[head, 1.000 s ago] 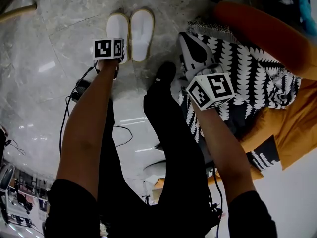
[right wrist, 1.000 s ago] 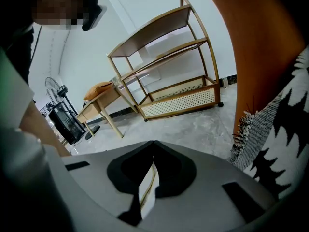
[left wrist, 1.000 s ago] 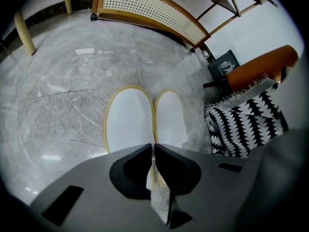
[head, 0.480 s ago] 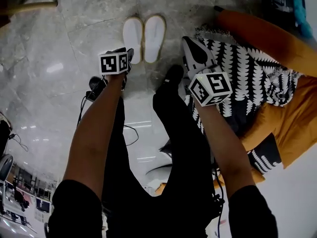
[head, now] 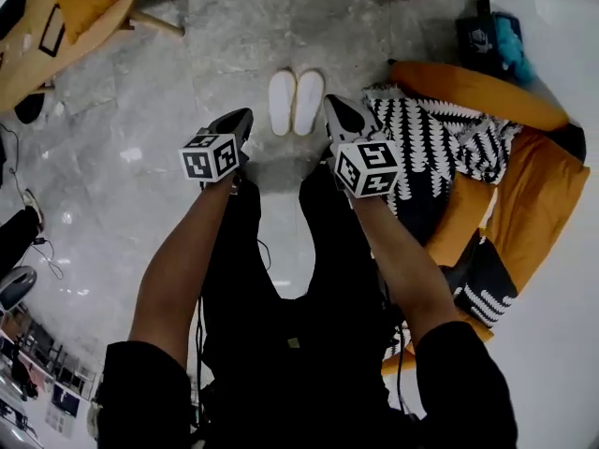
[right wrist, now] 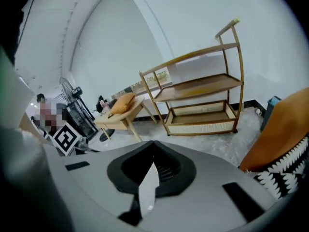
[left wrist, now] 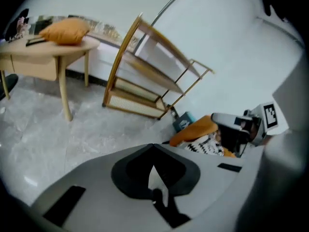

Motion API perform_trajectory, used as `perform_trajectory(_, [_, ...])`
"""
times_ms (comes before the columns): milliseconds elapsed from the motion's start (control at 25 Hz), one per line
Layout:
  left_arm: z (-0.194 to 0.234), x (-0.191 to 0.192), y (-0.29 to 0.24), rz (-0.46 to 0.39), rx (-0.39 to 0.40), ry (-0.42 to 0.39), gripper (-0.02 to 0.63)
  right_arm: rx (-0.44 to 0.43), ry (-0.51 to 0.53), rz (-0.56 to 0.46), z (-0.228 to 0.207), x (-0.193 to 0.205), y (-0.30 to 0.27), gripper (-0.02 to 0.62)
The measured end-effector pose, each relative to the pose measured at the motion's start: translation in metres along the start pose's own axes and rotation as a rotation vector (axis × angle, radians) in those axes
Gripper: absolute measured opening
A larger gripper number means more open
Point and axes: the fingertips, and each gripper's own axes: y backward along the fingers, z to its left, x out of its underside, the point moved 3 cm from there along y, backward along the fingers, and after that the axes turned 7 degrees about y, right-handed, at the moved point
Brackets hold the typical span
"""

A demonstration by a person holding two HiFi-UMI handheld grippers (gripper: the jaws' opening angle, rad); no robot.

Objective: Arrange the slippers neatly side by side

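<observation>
Looking down from the head view, I've got the slippers [head: 296, 103] on the grey floor [head: 187, 73]: a white pair, lying side by side with their long edges touching, squared up. The left gripper [head: 240, 120] hangs just left of the slippers, a touch nearer to me, clear of them. Its jaws have just been closing, and the left gripper view shows them tip to tip with nothing between them. The right gripper [head: 335, 107] is just right of the slippers, close to them but not touching. Its jaws are pressed together too, and they're empty.

Right of the slippers there's a black-and-white throw [head: 440, 143] spread over a big orange cushion [head: 487, 96], and the right gripper sits over the throw's near edge. Beyond the slippers stands a wooden shelf [right wrist: 203, 98] against the white wall. Well to the left of the slippers and further off is a table [left wrist: 48, 47] with an orange pillow [left wrist: 65, 31] on top. On my side of the slippers, black-clad legs [head: 299, 279] fill the space between the two arms.
</observation>
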Motion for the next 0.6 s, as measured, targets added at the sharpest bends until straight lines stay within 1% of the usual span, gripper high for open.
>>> perform_trajectory(80, [-0.047, -0.048, 0.048, -0.128, 0.078, -0.048, 0.015, -0.037, 0.005, -0.029, 0.025, -0.04, 0.026, 0.032])
perform_trajectory(160, [-0.096, -0.096, 0.096, -0.251, 0.13, -0.118, 0.015, -0.061, 0.034, -0.061, 0.047, -0.08, 0.055, 0.032])
perform_trajectory(240, [-0.144, -0.133, 0.143, -0.363, 0.157, -0.196, 0.015, -0.075, 0.095, -0.087, 0.066, -0.118, 0.087, 0.032])
perform_trajectory(320, [-0.186, -0.168, 0.185, -0.471, 0.167, -0.283, 0.015, -0.088, 0.166, -0.139, 0.081, -0.16, 0.116, 0.032])
perform_trajectory(480, [-0.264, -0.213, 0.263, -0.656, 0.168, -0.417, 0.015, -0.106, 0.292, -0.291, 0.103, -0.24, 0.181, 0.032])
perform_trajectory(560, [-0.302, -0.236, 0.298, -0.756, 0.186, -0.477, 0.015, -0.101, 0.327, -0.4, 0.104, -0.285, 0.216, 0.032])
perform_trajectory(600, [-0.318, -0.243, 0.315, -0.797, 0.193, -0.504, 0.015, -0.101, 0.327, -0.457, 0.105, -0.304, 0.234, 0.032])
